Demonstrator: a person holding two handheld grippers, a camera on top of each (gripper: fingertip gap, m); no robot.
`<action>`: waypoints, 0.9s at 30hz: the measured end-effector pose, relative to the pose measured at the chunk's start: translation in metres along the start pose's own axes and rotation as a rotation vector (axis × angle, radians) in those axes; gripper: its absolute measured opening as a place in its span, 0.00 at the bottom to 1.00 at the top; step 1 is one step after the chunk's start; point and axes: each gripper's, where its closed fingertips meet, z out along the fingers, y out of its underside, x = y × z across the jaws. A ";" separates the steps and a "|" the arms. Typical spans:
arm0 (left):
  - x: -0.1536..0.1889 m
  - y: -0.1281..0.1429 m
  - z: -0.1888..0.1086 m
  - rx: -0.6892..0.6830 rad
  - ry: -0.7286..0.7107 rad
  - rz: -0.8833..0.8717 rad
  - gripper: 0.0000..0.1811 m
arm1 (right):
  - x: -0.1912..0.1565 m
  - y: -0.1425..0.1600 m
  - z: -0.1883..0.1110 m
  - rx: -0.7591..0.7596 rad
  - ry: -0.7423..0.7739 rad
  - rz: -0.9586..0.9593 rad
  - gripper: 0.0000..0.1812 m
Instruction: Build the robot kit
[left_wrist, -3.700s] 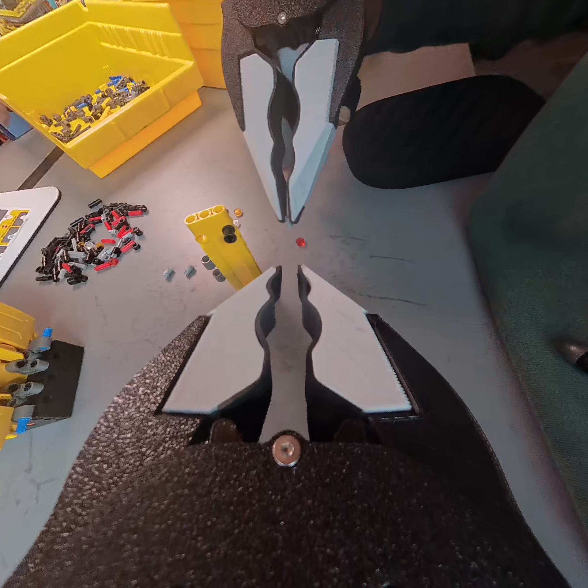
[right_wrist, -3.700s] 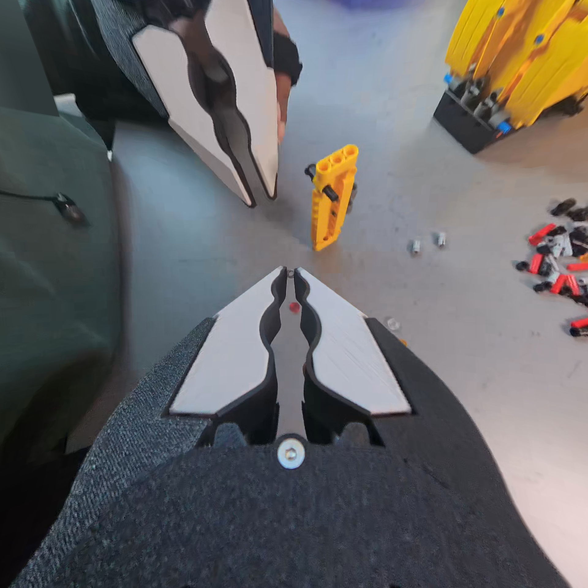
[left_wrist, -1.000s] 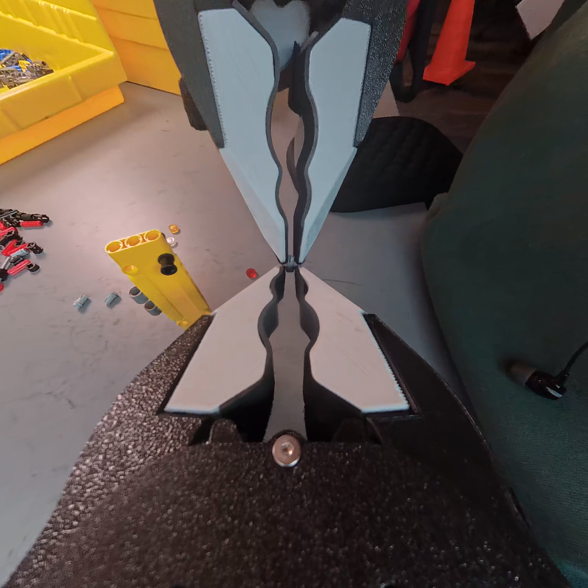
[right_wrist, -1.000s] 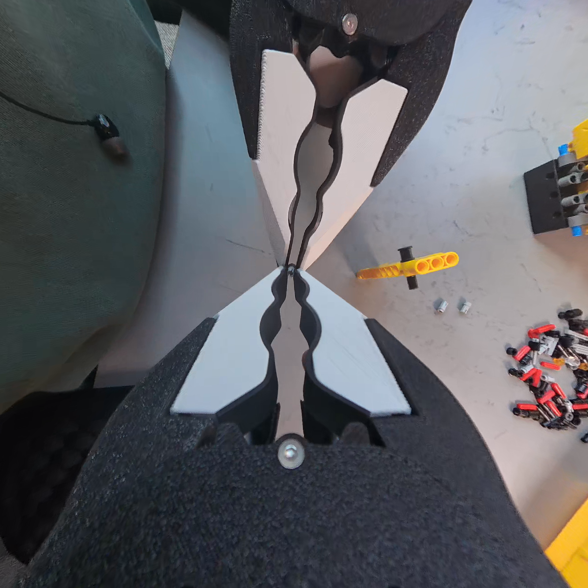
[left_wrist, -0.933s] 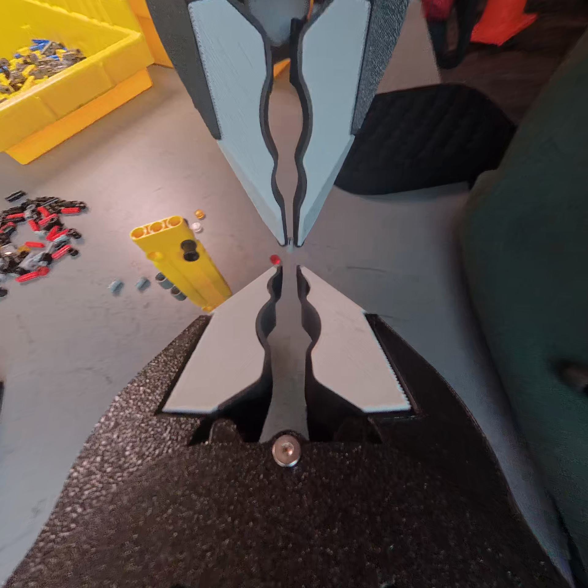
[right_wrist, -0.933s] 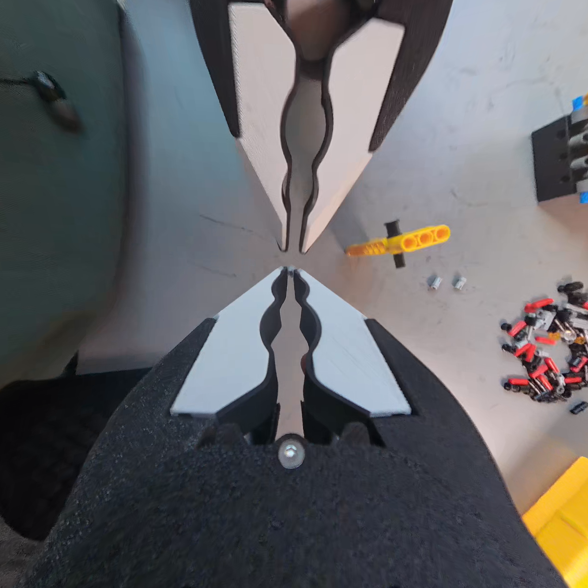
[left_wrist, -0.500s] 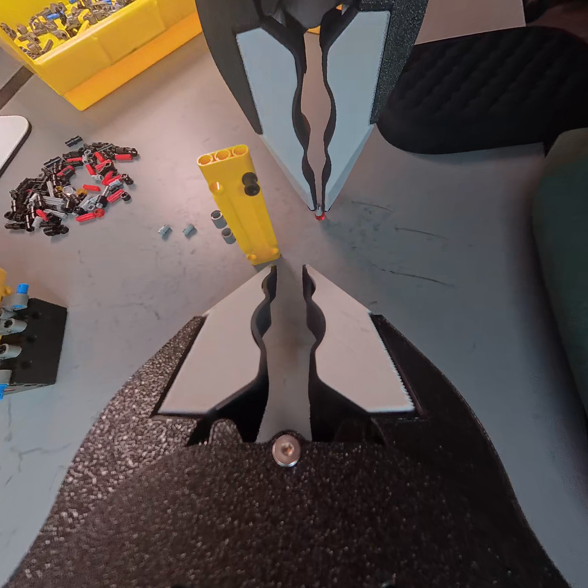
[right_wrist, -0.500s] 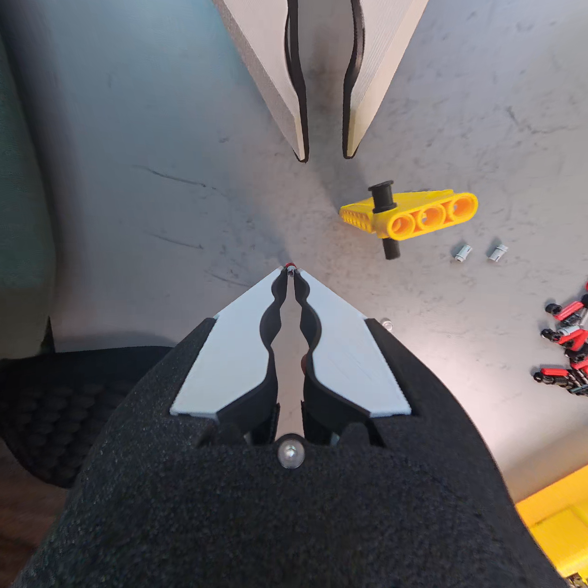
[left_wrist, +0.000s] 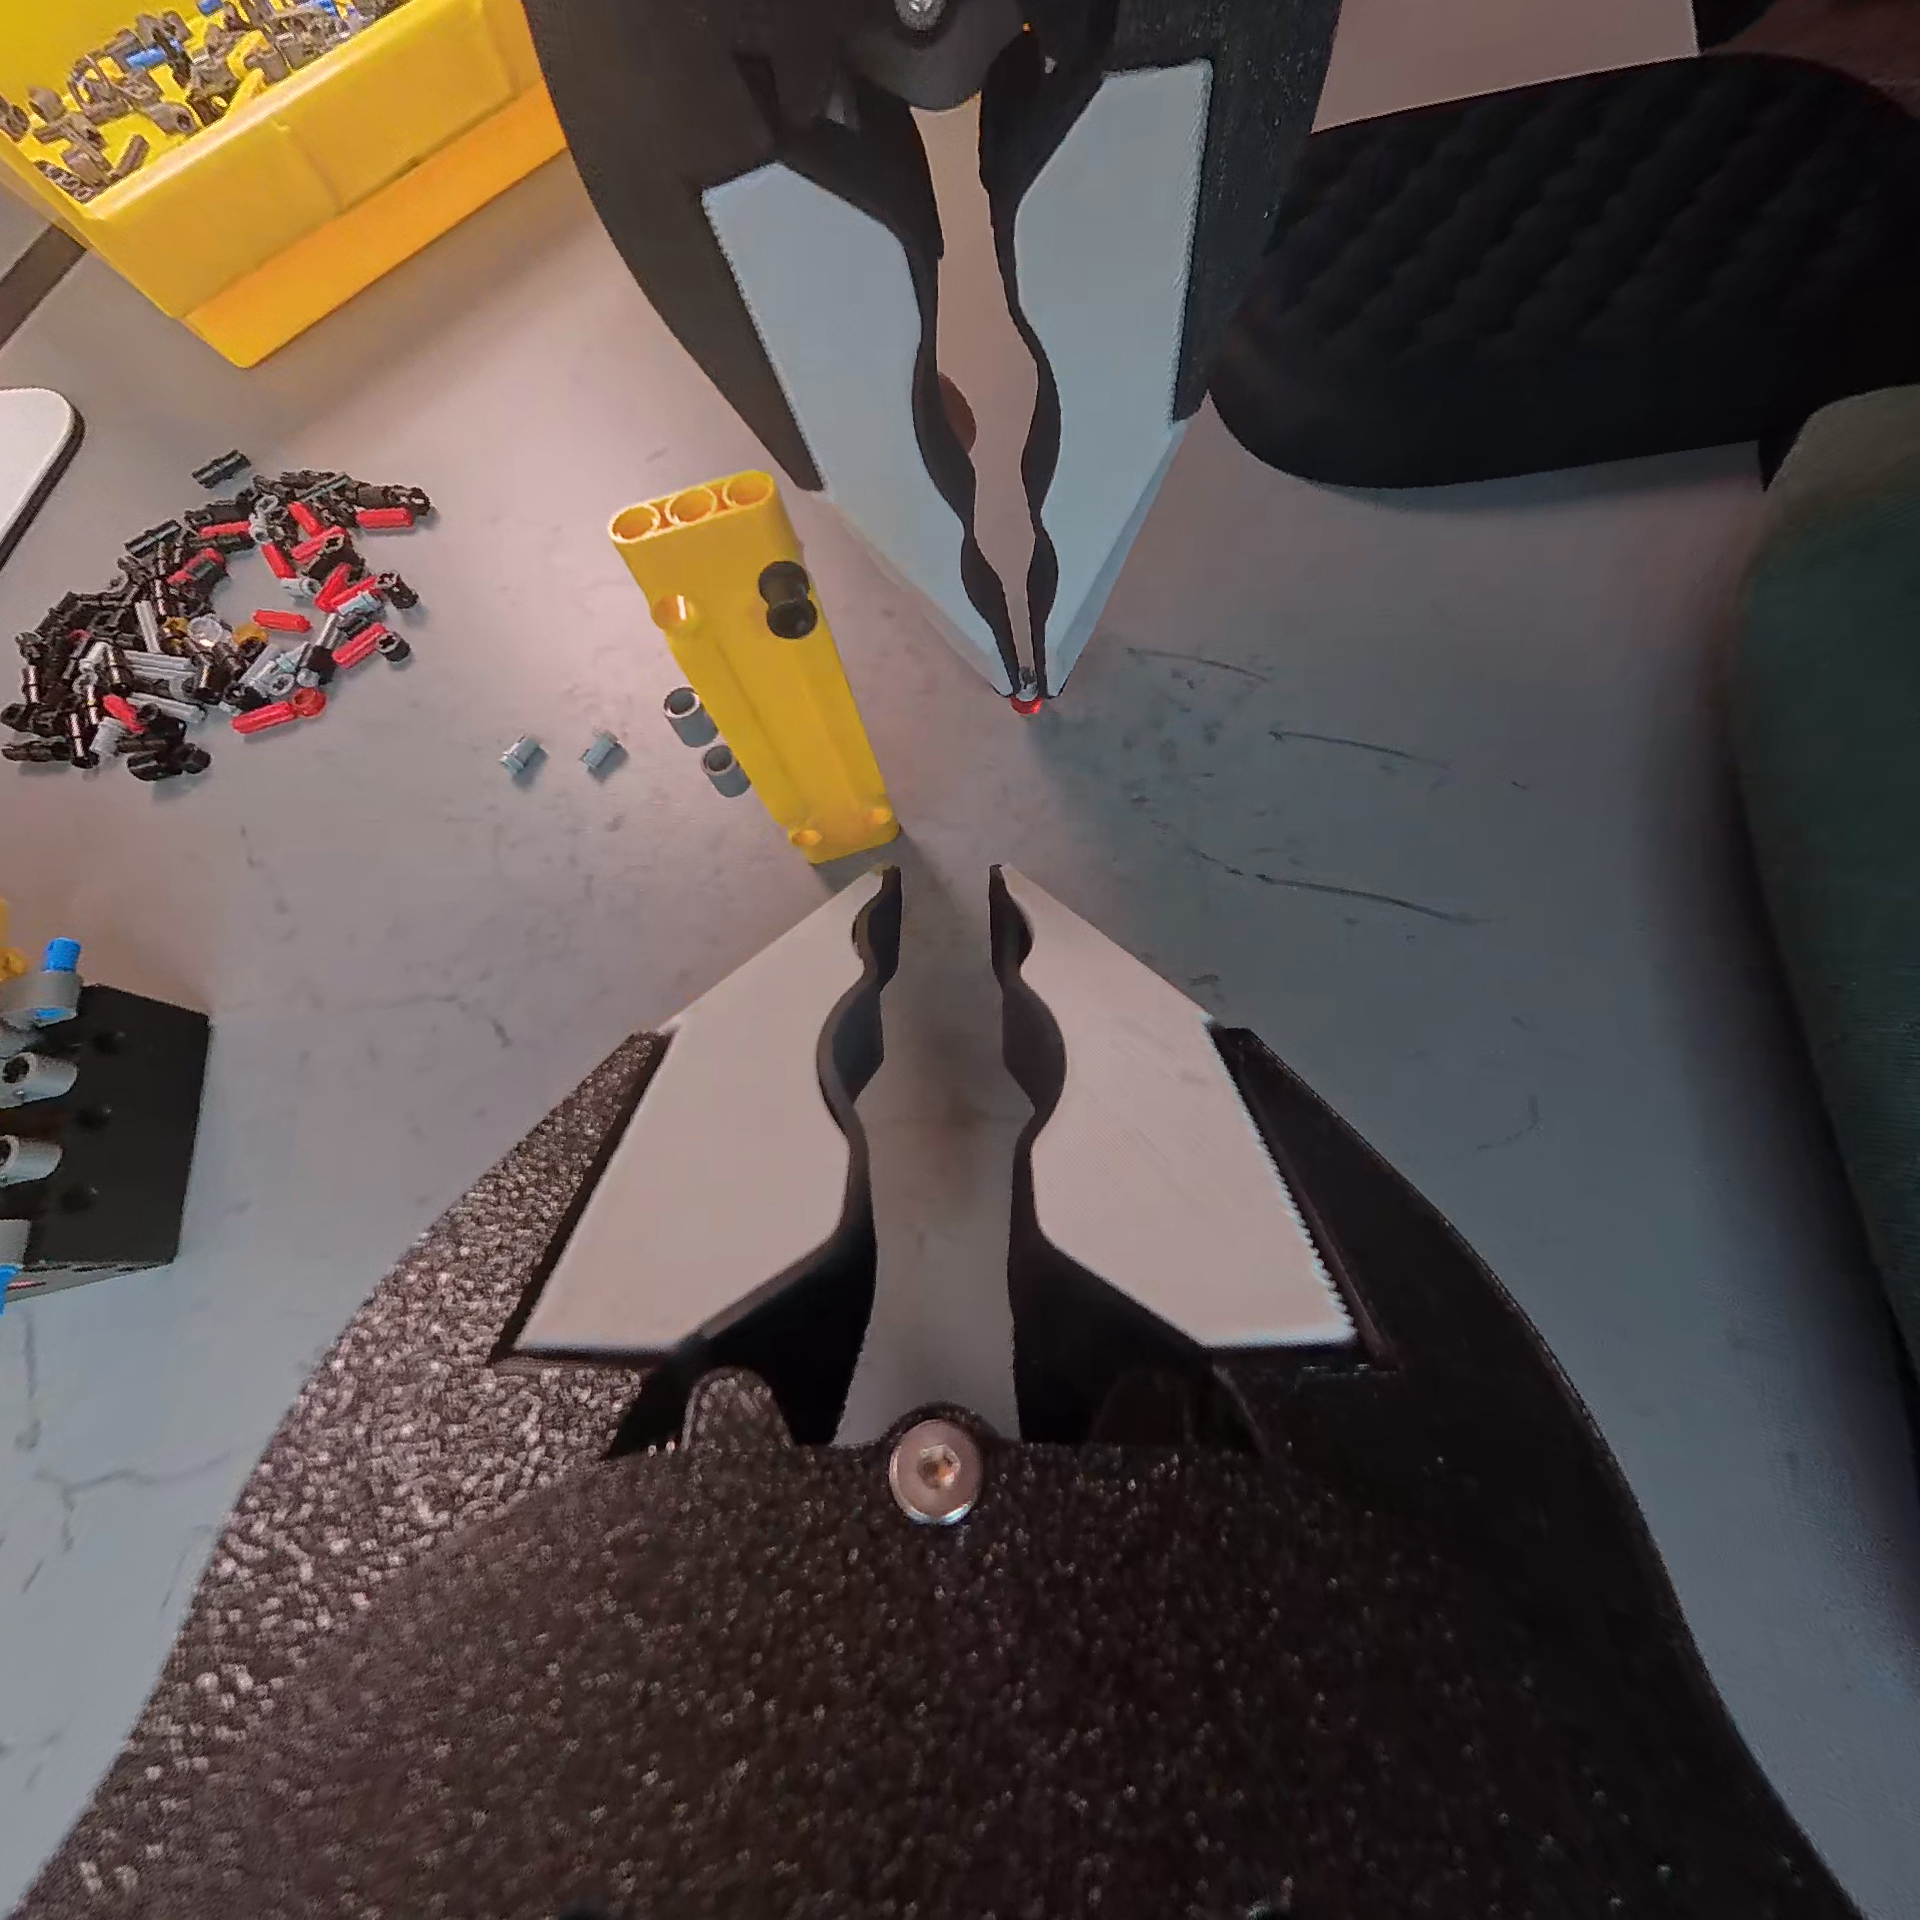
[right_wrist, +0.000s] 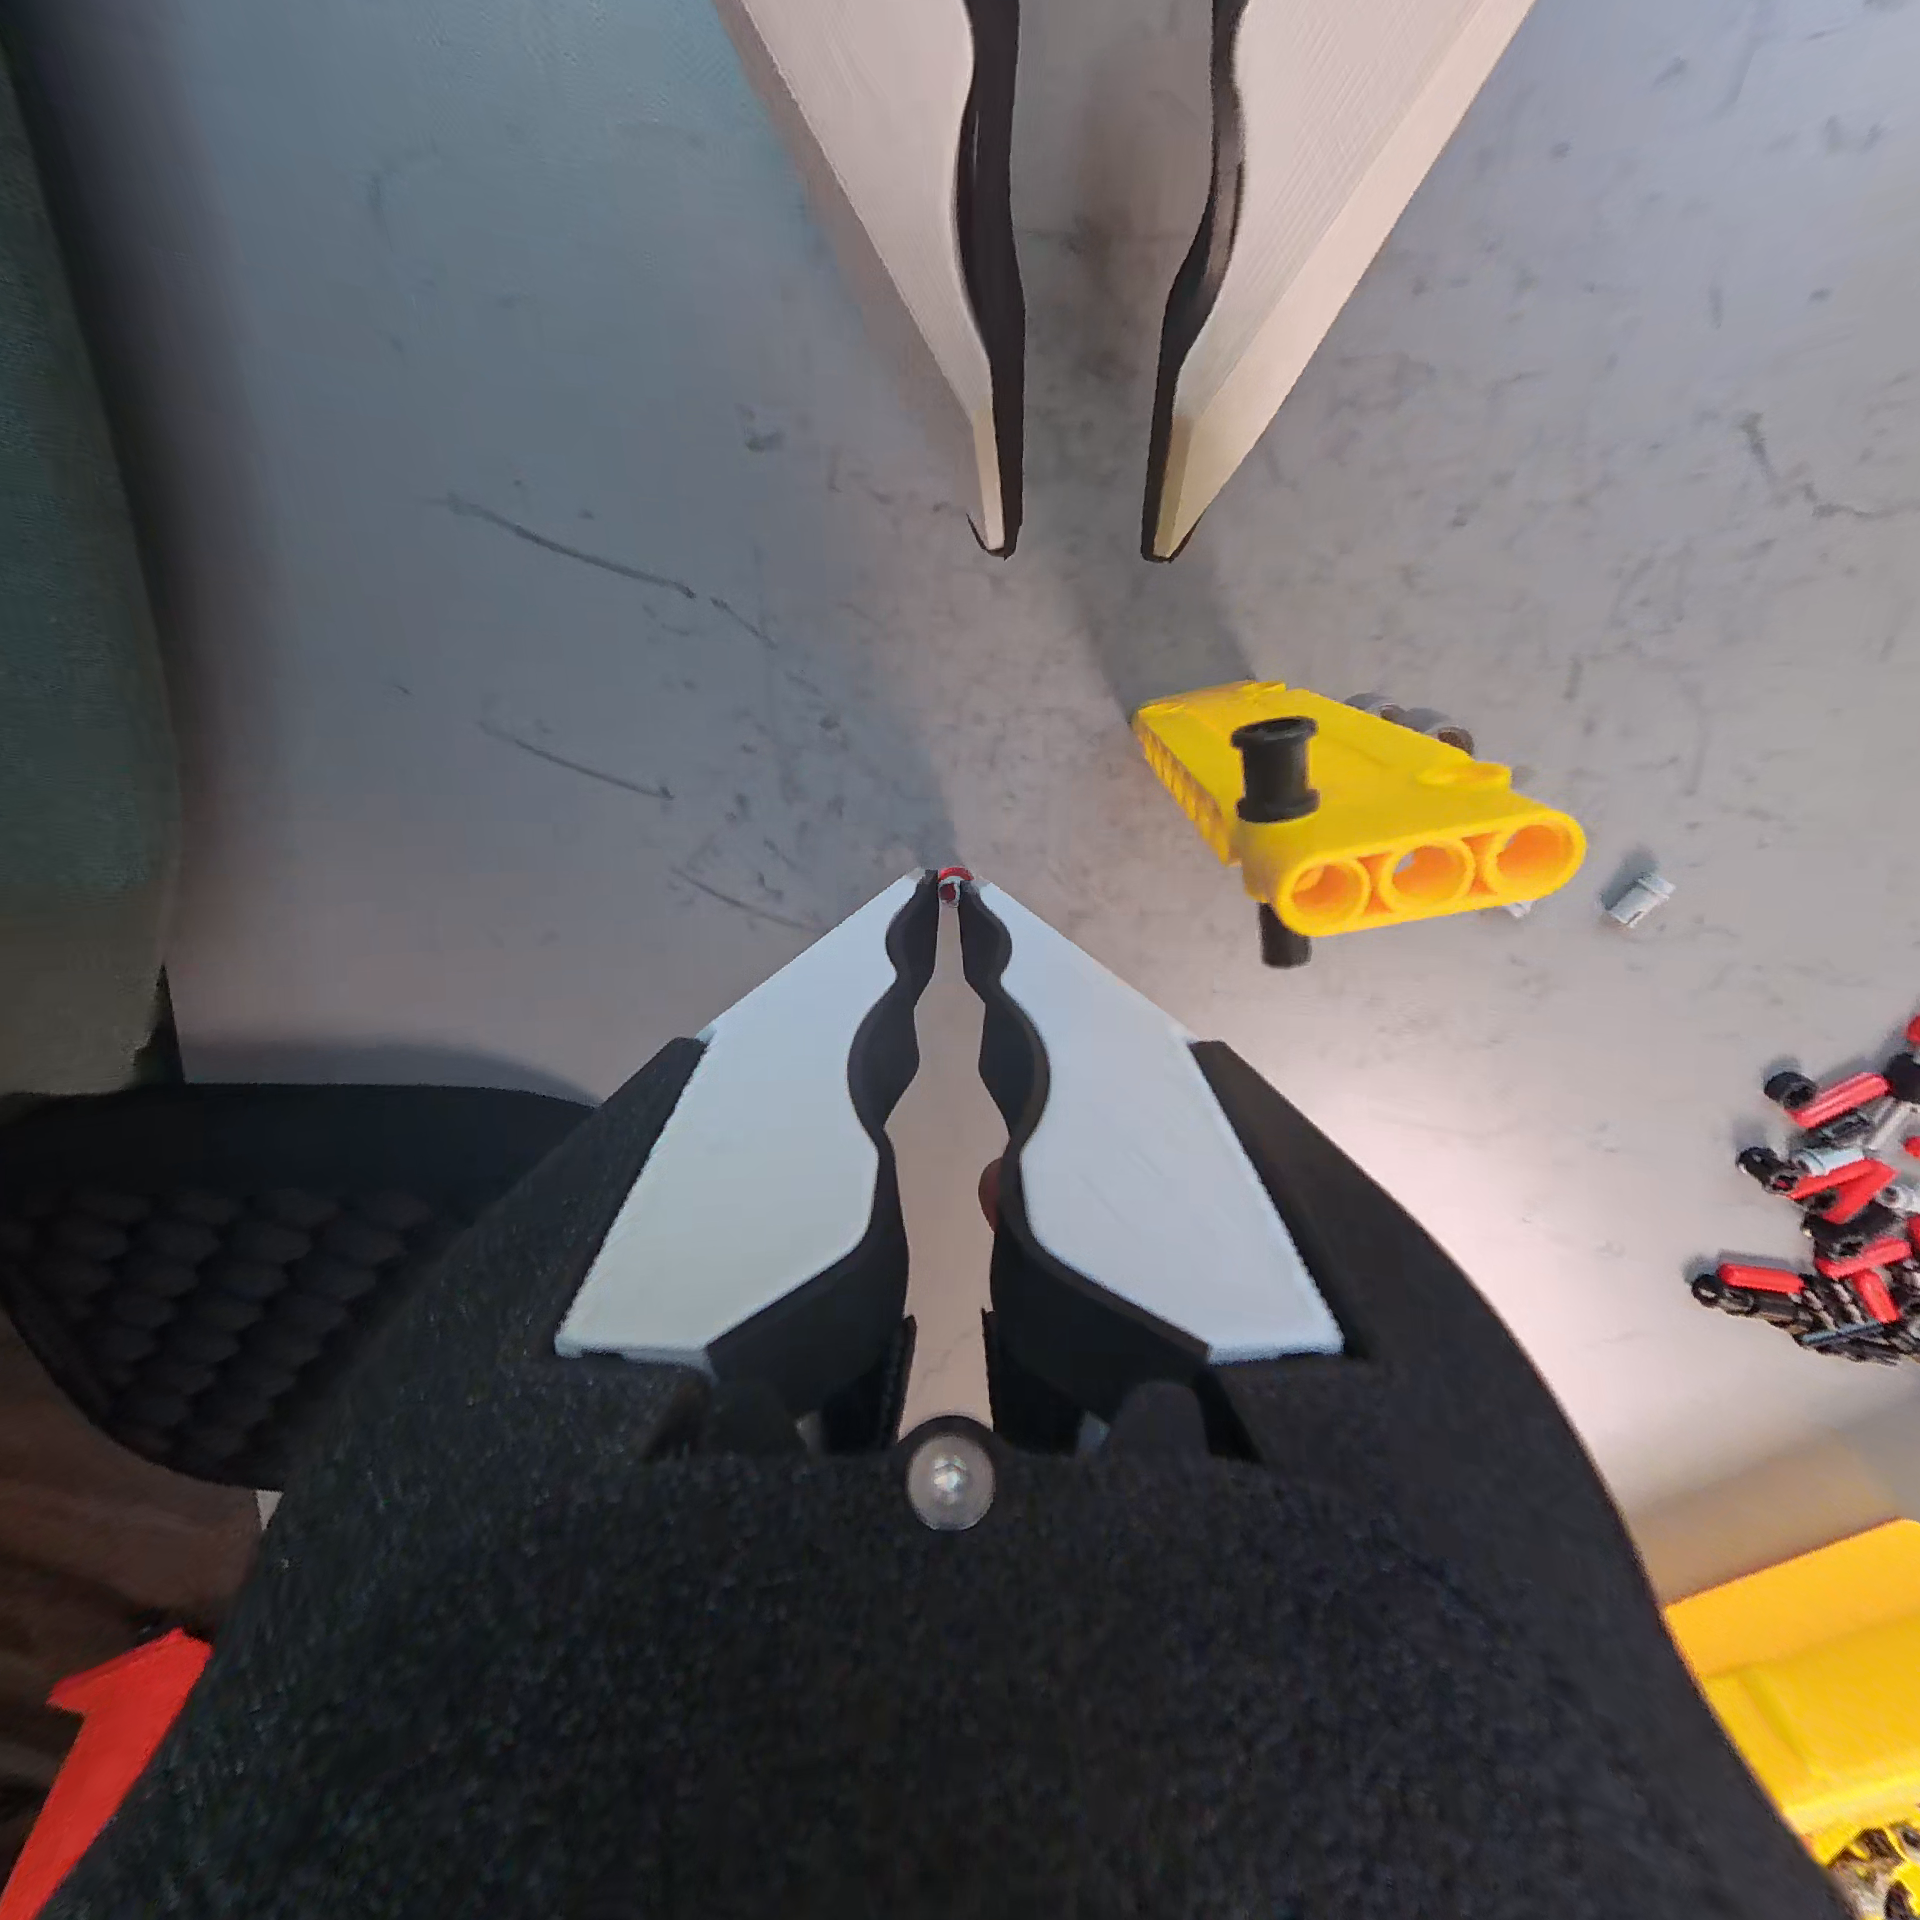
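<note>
I work over a scuffed grey table (left_wrist: 1403, 727), with a yellow bin (left_wrist: 312, 197) of small parts at its far corner and a black mesh seat (left_wrist: 1558, 291) past the edge. My right hand-held gripper (right_wrist: 951, 883) is clenched on a tiny red stud (right_wrist: 950, 886), its tips just above the table; my left hand-held gripper (left_wrist: 943, 873) is released, its fingers apart, just beside the yellow beam (left_wrist: 758, 675) with a black pin (left_wrist: 784, 603). A pile of red and black pins (left_wrist: 208, 613) lies well apart. The stud's shape is too small to make out. Half a second ago the beam sat a little farther from my left tips.
</note>
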 end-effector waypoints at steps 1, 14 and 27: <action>0.000 0.000 0.000 0.000 0.000 0.001 0.09 | 0.000 -0.001 0.000 0.003 -0.007 0.001 0.02; 0.001 0.001 -0.001 -0.002 -0.001 0.000 0.08 | 0.000 0.002 -0.001 0.314 -0.030 0.196 0.02; 0.000 0.008 0.004 -0.038 0.001 -0.001 0.08 | -0.007 0.010 -0.002 0.552 0.077 0.222 0.02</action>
